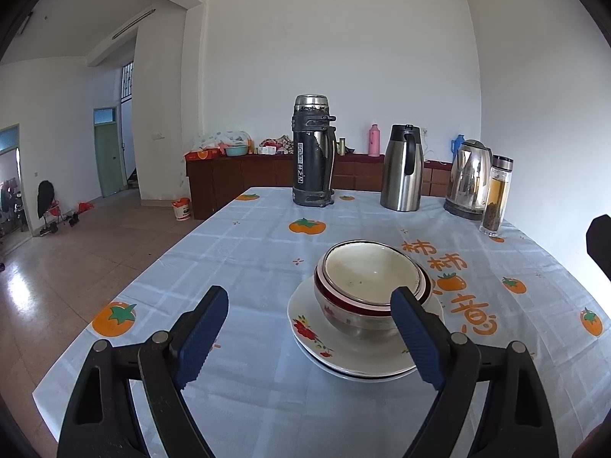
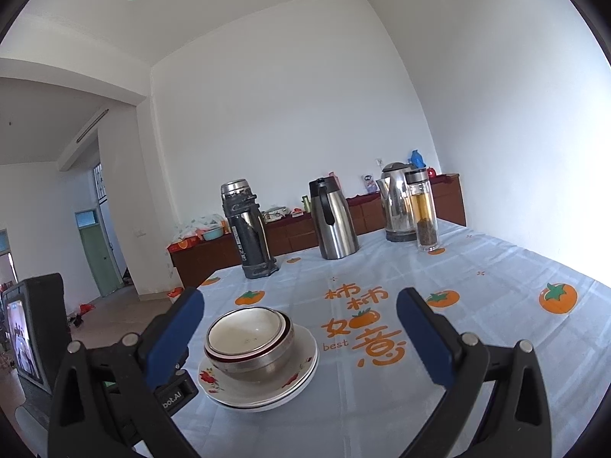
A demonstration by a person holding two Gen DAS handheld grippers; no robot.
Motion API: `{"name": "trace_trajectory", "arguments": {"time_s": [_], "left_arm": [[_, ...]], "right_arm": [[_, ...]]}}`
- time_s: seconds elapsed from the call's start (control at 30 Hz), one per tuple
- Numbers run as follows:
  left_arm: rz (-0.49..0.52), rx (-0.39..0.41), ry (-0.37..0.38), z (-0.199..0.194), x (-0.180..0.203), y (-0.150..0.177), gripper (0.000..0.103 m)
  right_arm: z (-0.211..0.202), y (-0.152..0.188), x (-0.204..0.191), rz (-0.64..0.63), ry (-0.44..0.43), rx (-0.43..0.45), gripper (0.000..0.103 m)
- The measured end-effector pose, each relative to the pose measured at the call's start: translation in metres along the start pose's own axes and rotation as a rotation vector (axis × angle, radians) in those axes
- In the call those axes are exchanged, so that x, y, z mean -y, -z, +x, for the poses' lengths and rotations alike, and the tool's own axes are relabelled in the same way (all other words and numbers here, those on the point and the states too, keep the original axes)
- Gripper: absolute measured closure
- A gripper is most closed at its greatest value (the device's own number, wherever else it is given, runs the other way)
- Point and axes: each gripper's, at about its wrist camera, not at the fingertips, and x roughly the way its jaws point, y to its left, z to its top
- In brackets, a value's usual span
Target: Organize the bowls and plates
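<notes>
Bowls (image 1: pixel 372 282) nested atop stacked plates (image 1: pixel 362 355) at surface (image 1: pixel 248 267) centre, 12 o'clock of both views; stacking looks finished | left gripper (image 1: pixel 309 336) fingers open, empty; right gripper (image 2: pixel 299 337) fingers open, empty | nothing left loose

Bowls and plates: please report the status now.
Left gripper open, right gripper open, both empty. Bowls nested on stacked plates. Nothing in the way.

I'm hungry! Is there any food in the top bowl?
Empty. The top bowl sits upright, nested in another bowl on the plates; its white inside shows only faint specks.
</notes>
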Motion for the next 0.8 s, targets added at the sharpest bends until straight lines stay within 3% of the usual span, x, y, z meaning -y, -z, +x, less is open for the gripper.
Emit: {"name": "trace_trajectory", "arguments": {"time_s": [0.8], "left_arm": [[0.003,0.006,0.002,-0.0050,0.0013,-0.0008,0.014]], "right_arm": [[-0.0045,-0.0001,-0.0031,-0.007,0.007,0.008,0.000]]}}
